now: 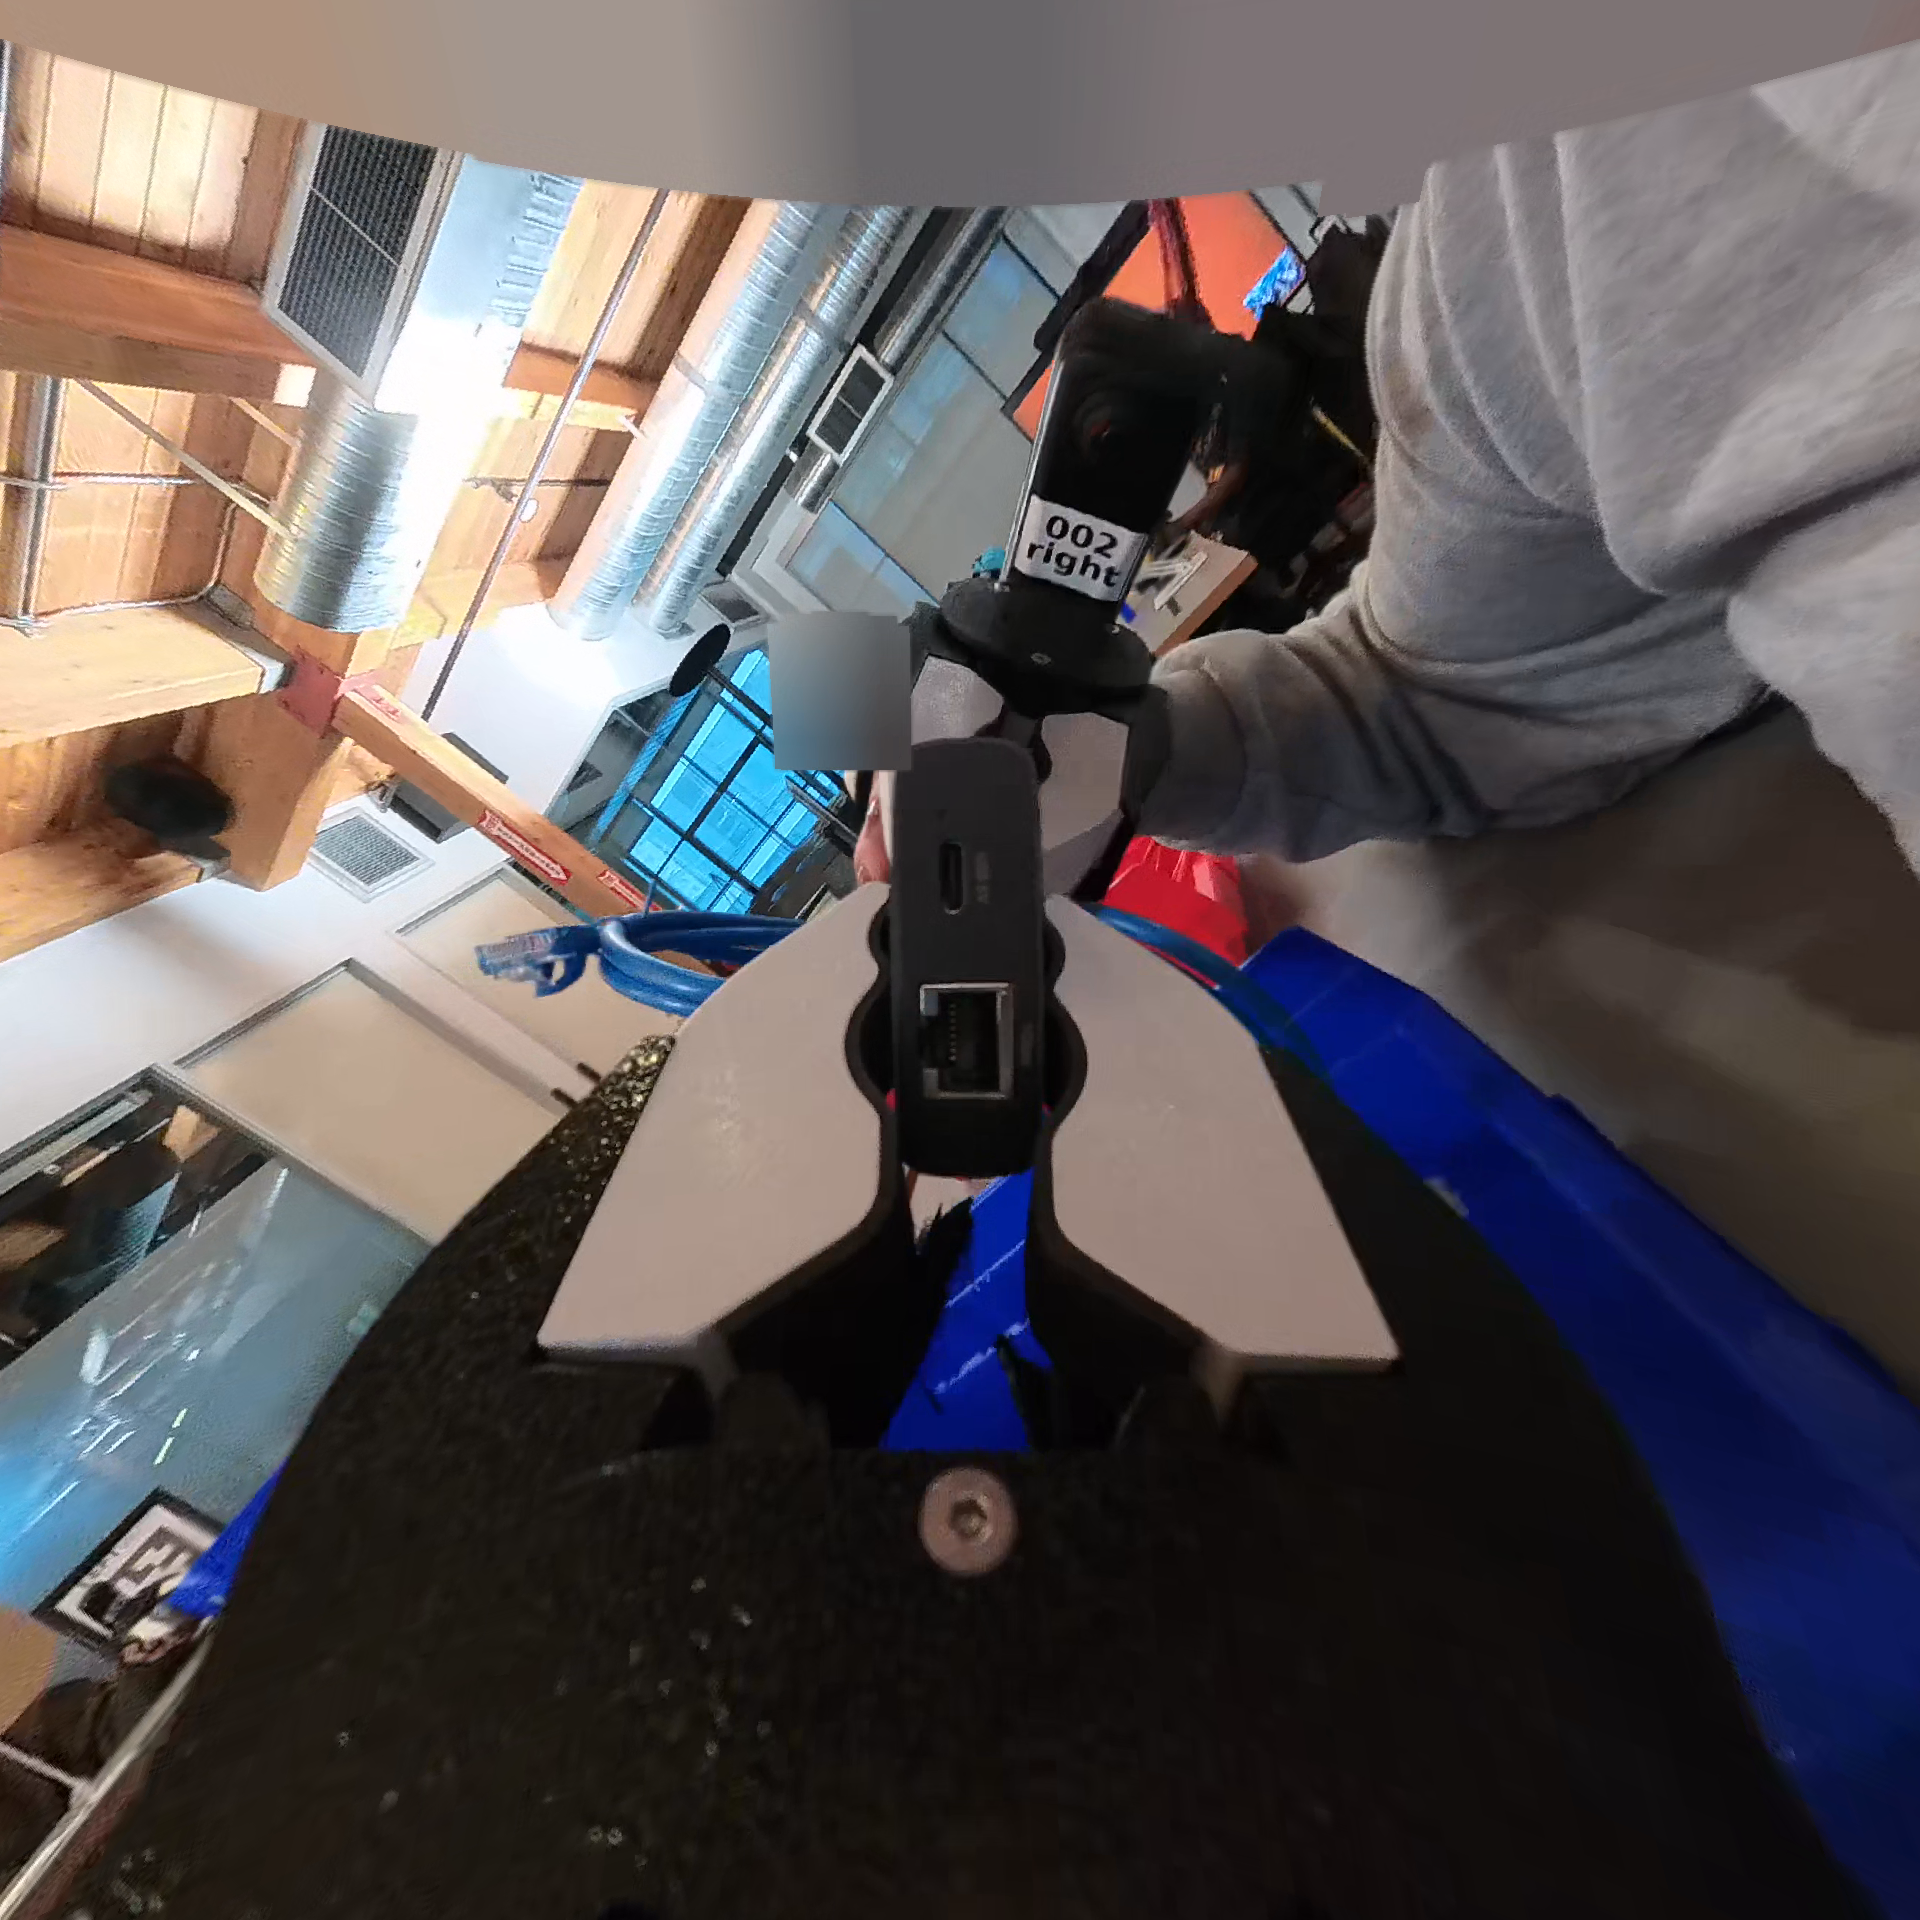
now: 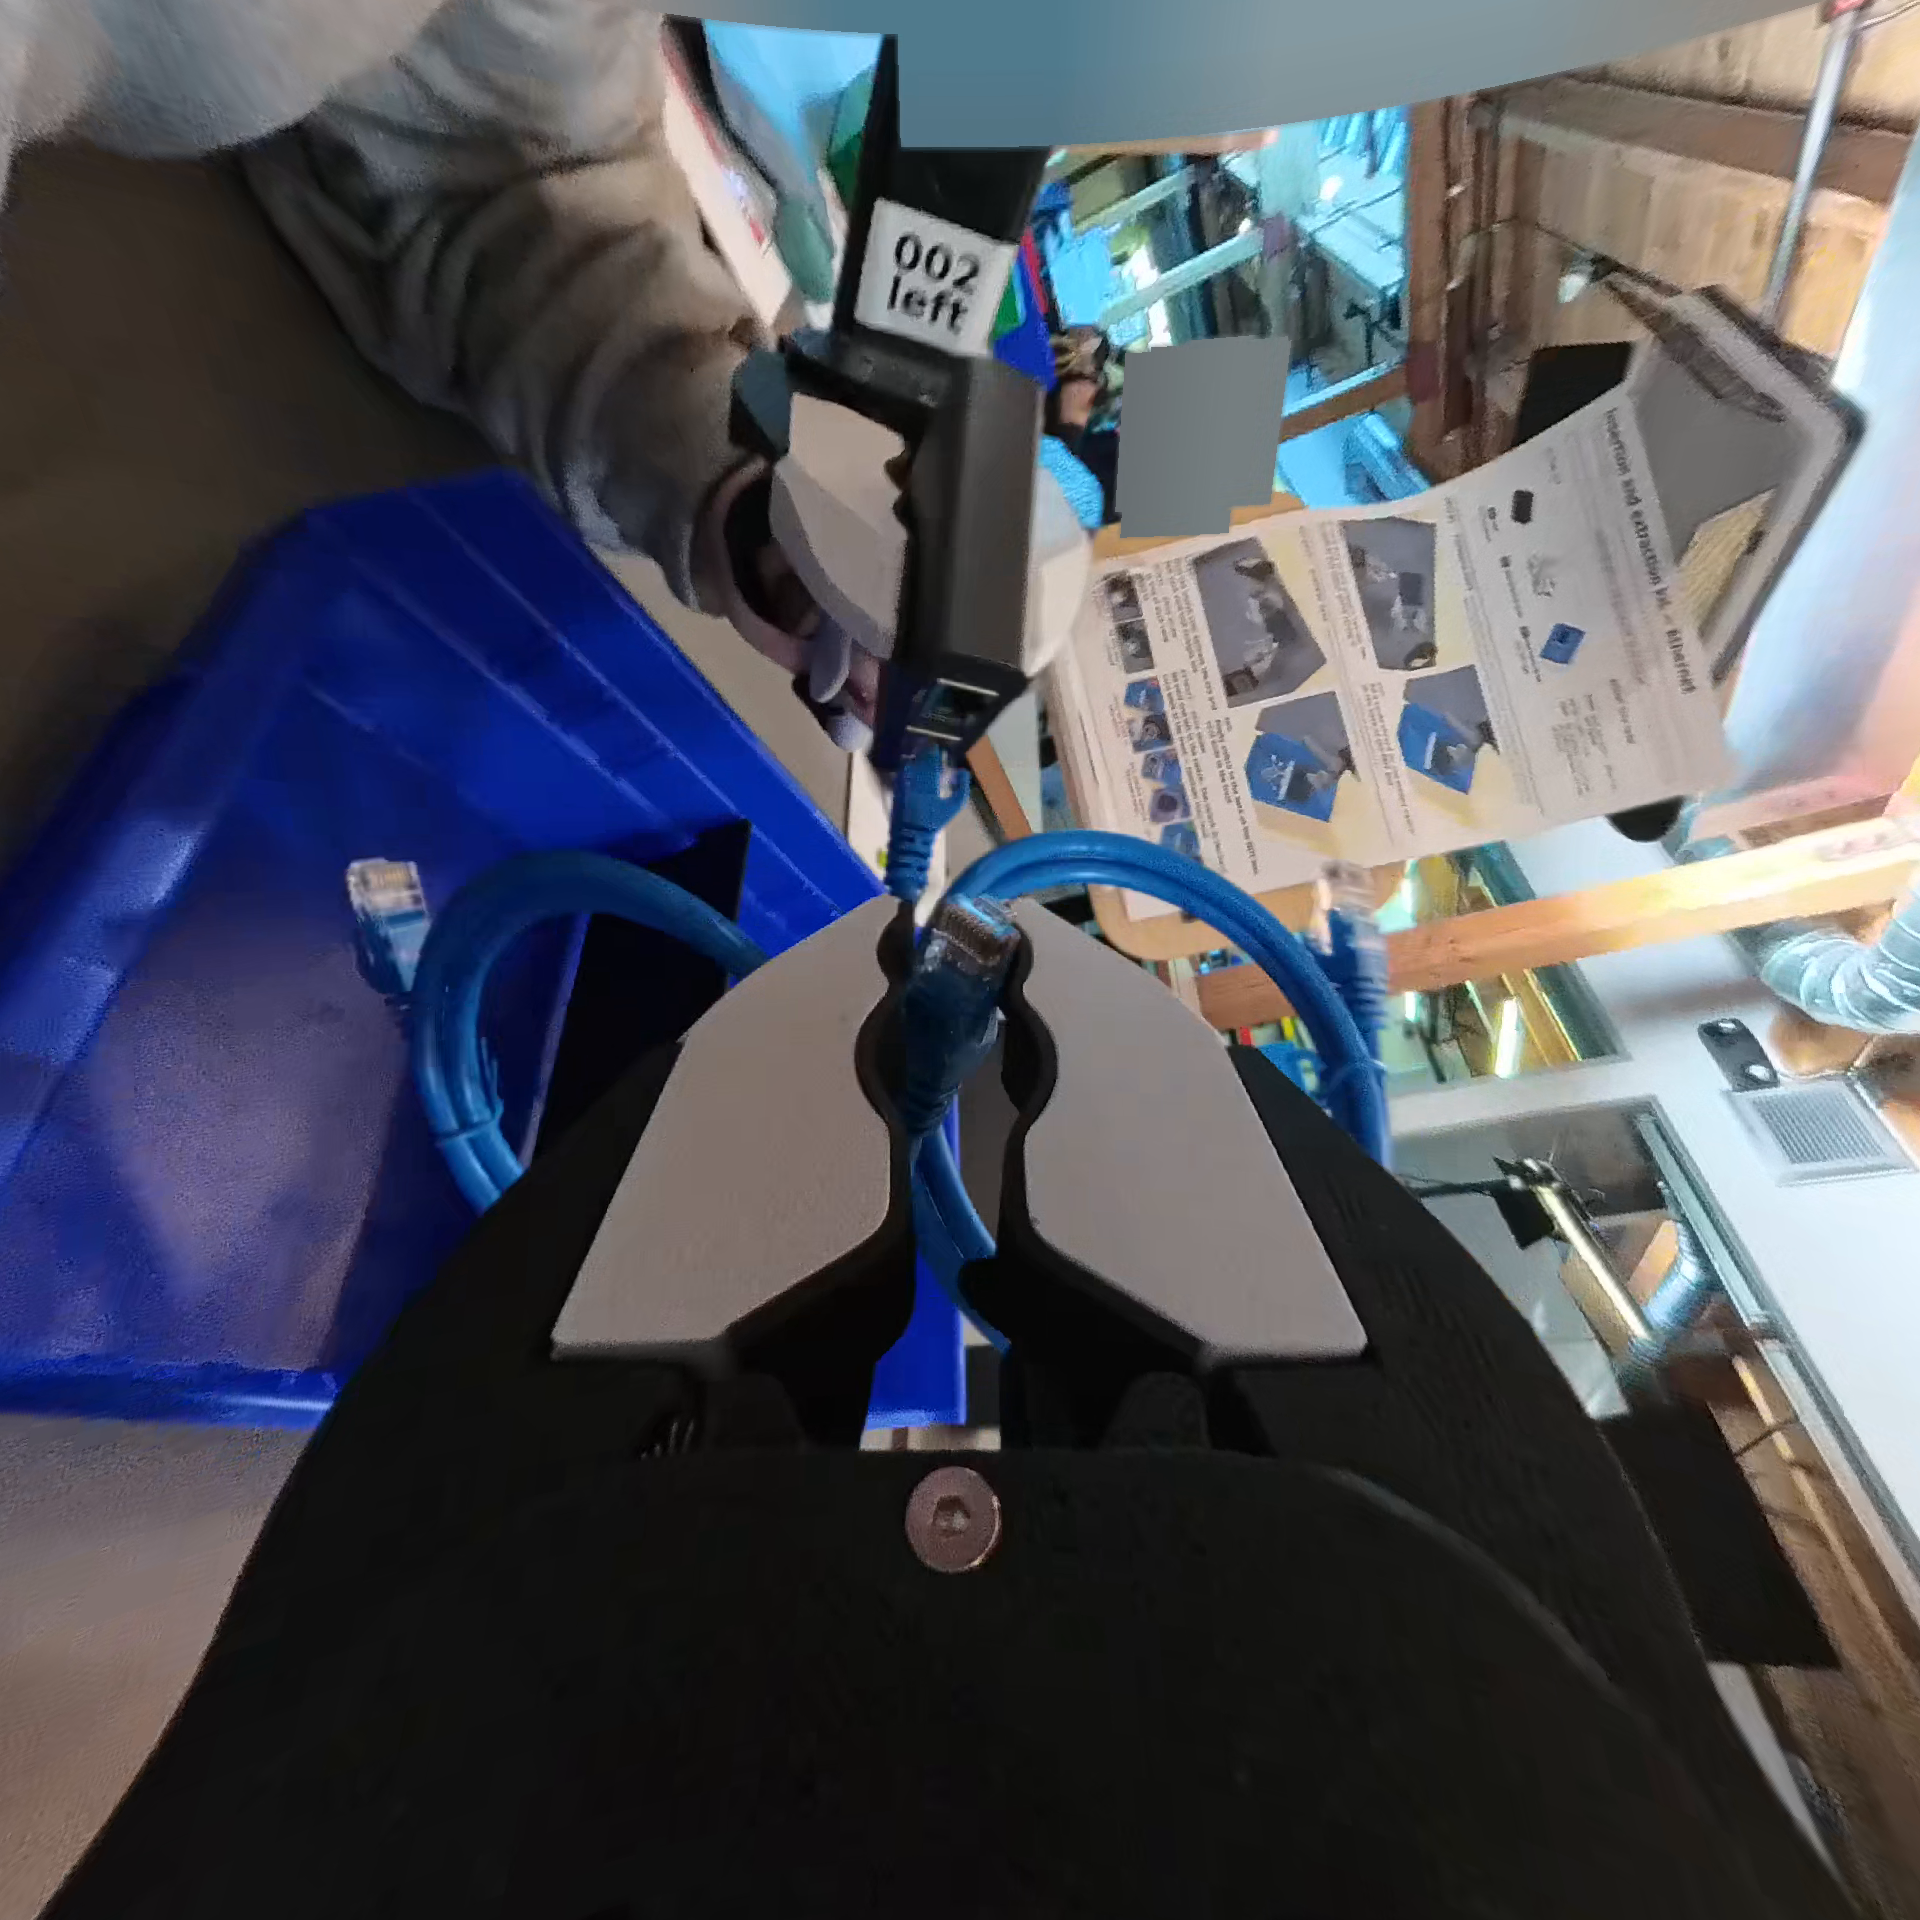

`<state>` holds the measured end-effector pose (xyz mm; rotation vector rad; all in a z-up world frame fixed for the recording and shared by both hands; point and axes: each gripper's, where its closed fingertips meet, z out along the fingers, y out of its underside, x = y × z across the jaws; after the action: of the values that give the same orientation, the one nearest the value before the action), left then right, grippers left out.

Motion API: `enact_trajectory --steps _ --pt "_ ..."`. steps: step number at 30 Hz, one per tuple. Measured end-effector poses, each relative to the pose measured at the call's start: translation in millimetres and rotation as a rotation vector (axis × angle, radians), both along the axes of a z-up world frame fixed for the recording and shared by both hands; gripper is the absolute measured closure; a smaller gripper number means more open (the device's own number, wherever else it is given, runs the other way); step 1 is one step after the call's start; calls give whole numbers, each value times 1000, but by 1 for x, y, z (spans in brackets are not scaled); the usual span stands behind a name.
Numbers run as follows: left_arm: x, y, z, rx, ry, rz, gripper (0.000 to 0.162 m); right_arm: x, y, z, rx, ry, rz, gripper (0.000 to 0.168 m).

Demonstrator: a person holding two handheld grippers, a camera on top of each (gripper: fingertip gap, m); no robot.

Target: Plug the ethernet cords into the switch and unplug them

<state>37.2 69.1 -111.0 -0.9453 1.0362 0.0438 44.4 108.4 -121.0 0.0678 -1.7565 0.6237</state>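
Observation:
My left gripper (image 1: 961, 899) is shut on a black adapter box (image 1: 966, 1039), held upright between its grey fingers (image 1: 769, 1122). The face towards the camera has an empty network socket (image 1: 964, 1039) and a small oval port above it. My right gripper (image 2: 961, 920) is shut on the clear-tipped plug (image 2: 966, 956) of a blue network cable (image 2: 1247, 914), pointing at the box. In the right wrist view the left gripper (image 2: 935, 582) holds the box (image 2: 977, 520) just beyond. A second blue plug (image 2: 925, 790) sits at the box's lower end, seemingly inserted.
A blue plastic bin (image 2: 312, 935) lies on the left in the right wrist view, and on the right in the left wrist view (image 1: 1558, 1195). Cable loops with loose plugs (image 2: 384, 904) hang around the gripper. A printed sheet with pictures (image 2: 1403, 665) stands behind. A person's grey sleeve (image 1: 1507, 520) is close. The left gripper's tips are roughly 5 cm from the right gripper's.

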Motion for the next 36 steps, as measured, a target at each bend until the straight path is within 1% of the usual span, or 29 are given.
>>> enact_trajectory --steps 4,8,10,14,16,17,20,22,24,25,26,28,30,31,32,33,34,36 --pt "-4 0 7 10 -39 5 141 13 15 18 -56 52 -21 156" --pt "-16 -4 29 64 -147 36 141 38 37 39 -39 154 -142 156" --pt "-22 -6 39 93 -155 62 141 59 63 56 -29 215 -292 156" --pt "-21 -11 46 115 -136 79 141 130 149 99 -40 336 -719 156" --pt "-17 -11 43 103 -118 78 141 169 189 107 -33 336 -928 156" --pt "-14 -11 42 99 -112 75 141 185 204 107 -15 325 -1006 156" --pt "-9 -13 40 96 -91 64 141 212 239 90 -12 191 -1153 156" --pt "-8 -15 41 96 -94 52 141 214 257 63 -44 46 -1180 156" --pt "-8 -15 41 93 -103 41 141 205 269 31 -77 -110 -1158 156" --pt "-8 -16 41 92 -107 33 141 198 274 18 -81 -157 -1140 155" --pt "-9 -16 41 90 -111 26 141 191 281 7 -65 -191 -1132 156" --pt "-9 -16 40 85 -119 15 141 177 294 -19 43 -272 -1138 156" --pt "-10 -17 40 85 -120 3 141 168 297 -56 143 -437 -1145 155" --pt "-10 -18 40 89 -114 1 141 167 294 -76 155 -550 -1150 155" --pt "-10 -18 40 98 -106 3 141 168 291 -90 135 -652 -1179 147" --pt "-10 -19 39 107 -94 5 141 170 288 -96 95 -722 -1217 132" --pt "-10 -20 39 115 -86 1 141 171 287 -92 49 -736 -1272 122" --pt "-9 -23 40 121 -80 -15 141 169 279 -66 -42 -669 -1349 110"
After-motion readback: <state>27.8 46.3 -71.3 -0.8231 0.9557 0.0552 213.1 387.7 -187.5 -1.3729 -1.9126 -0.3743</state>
